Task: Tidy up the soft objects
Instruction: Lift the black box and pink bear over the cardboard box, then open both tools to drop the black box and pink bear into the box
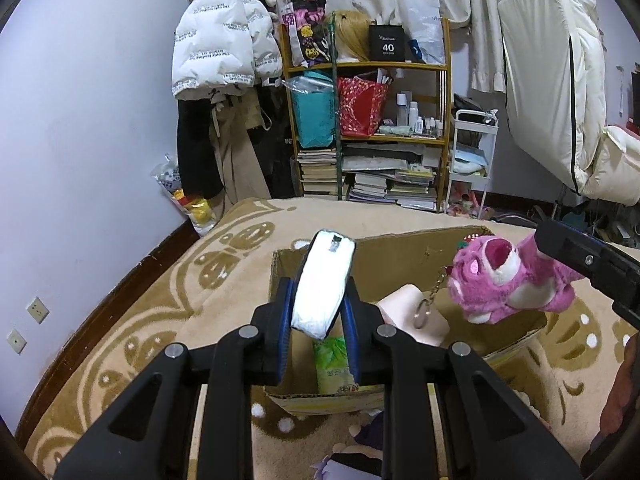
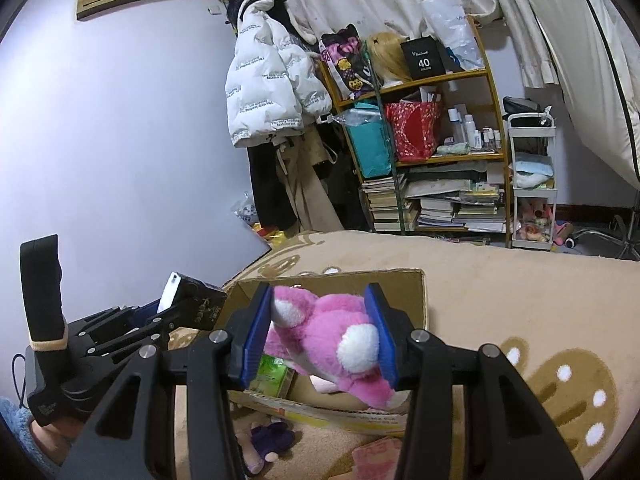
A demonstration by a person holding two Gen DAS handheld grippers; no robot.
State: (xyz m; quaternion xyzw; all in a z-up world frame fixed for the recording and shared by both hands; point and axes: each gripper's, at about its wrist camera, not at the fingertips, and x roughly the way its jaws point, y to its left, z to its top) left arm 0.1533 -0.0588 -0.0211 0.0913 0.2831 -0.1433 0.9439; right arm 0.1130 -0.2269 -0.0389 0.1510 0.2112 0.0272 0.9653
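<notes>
I have both hand-held grippers loaded over the cardboard box (image 1: pixel 404 256). My left hand-held gripper (image 1: pixel 320 312) is pinching a white tissue pack (image 1: pixel 322 286) above the box's near-left corner, and my right hand-held gripper (image 2: pixel 318 334) is clamped on a pink plush bear (image 2: pixel 324 332), which hangs above the box's right half. Inside the box I can see a green packet (image 1: pixel 332 364) and a pale pink soft thing (image 1: pixel 408 316), so I judge the sorting partly done. Outside the box, by its near wall, a purple plush toy (image 2: pixel 270 438) and a pink item (image 2: pixel 376 454) lie on the beige rug (image 1: pixel 152 320), so more remains. The box mouth is open with no flaps in the way, but the two loads hang near each other, so I'd release them one at a time.
</notes>
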